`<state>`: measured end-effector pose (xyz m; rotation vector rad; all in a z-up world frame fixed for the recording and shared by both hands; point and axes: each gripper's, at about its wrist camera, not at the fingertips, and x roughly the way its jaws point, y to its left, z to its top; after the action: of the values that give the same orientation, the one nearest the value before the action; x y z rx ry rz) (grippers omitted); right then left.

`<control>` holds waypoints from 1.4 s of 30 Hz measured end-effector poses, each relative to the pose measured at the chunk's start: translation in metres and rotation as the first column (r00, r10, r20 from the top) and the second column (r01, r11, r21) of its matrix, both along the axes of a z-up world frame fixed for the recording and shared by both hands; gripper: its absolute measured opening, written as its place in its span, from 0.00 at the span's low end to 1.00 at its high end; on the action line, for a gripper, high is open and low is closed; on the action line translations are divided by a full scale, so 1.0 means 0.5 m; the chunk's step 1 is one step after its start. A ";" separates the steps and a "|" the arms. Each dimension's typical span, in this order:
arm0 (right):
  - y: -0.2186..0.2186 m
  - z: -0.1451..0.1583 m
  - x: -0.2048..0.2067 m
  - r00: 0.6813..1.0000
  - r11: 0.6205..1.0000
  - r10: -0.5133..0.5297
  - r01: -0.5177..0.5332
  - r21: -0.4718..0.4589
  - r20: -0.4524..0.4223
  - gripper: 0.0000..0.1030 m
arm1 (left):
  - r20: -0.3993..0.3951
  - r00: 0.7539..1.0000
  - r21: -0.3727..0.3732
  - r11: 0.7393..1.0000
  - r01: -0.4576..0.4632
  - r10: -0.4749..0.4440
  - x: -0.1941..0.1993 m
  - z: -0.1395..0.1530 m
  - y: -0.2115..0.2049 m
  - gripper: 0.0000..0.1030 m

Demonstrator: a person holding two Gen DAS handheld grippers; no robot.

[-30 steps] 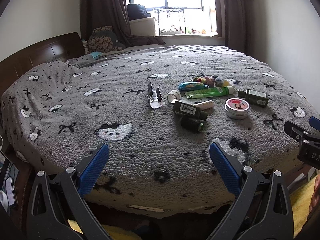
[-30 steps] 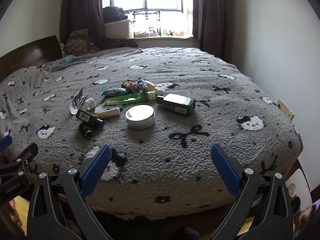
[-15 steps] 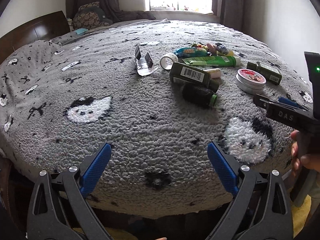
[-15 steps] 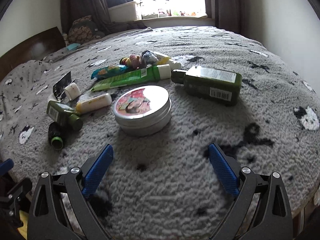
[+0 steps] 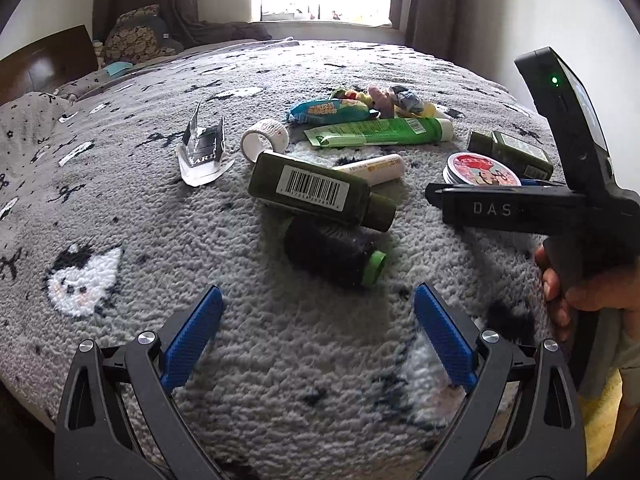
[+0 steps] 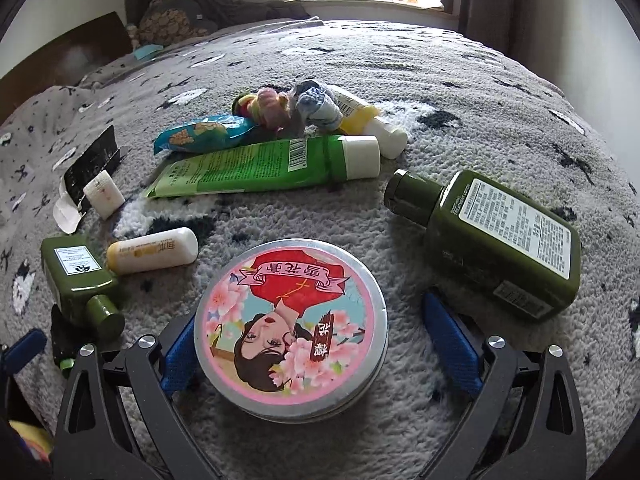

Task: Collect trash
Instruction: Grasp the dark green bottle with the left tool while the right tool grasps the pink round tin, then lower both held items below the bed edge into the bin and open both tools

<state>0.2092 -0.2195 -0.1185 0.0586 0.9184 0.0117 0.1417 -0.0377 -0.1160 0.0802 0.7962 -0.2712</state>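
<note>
The left gripper [image 5: 316,332] gapes empty, pitched downward, while the right gripper's [image 6: 312,340] jaws are closing.

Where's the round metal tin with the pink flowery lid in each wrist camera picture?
Left wrist view: the round metal tin with the pink flowery lid lies at right centre, partly behind the right tongs' black body.
Right wrist view: the tin fills the lower centre, between the right tongs, whose jaws are closing and not yet pressing it.
Shared landmark: the green squeeze tube with the white cap, just beyond it.
</note>
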 end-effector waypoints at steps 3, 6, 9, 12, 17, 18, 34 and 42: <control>-0.001 -0.001 -0.001 1.000 1.000 -0.001 0.001 0.001 0.012 0.87 | -0.005 1.000 -0.007 1.000 -0.011 0.011 0.024 -0.006 -0.006 0.86; -0.006 -0.001 -0.010 1.000 1.000 -0.011 0.011 0.006 0.026 0.83 | -0.026 0.999 -0.012 1.000 -0.020 0.020 0.048 -0.014 -0.008 0.85; -0.012 0.001 -0.019 0.999 1.000 -0.016 0.016 0.010 0.043 0.75 | -0.033 0.999 -0.022 1.000 -0.022 0.021 0.063 -0.016 -0.003 0.85; -0.018 0.006 -0.032 0.998 1.000 -0.024 0.023 0.007 0.065 0.68 | -0.017 1.000 -0.027 0.999 -0.021 0.021 0.067 -0.013 -0.001 0.73; -0.028 0.011 -0.057 0.995 0.999 -0.020 0.017 0.029 0.095 0.68 | -0.010 0.999 -0.050 0.998 -0.034 0.033 0.063 0.002 0.014 0.47; -0.027 0.013 -0.064 0.995 1.000 -0.017 0.014 0.027 0.098 0.68 | -0.012 0.999 -0.050 0.998 -0.035 0.034 0.060 0.005 0.015 0.47; -0.015 0.110 -0.201 0.979 0.999 0.008 -0.016 0.036 0.202 0.68 | 0.100 0.994 -0.005 0.999 -0.037 0.037 -0.069 0.116 0.025 0.46; 0.000 0.190 -0.315 0.951 0.999 0.038 -0.033 -0.020 0.306 0.68 | 0.164 0.986 -0.029 1.000 0.001 0.003 -0.156 0.160 0.027 0.46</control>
<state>0.0515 -0.2197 -0.0235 0.0259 0.6080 0.0465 0.0638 -0.0240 -0.0361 0.0739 0.6286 -0.2714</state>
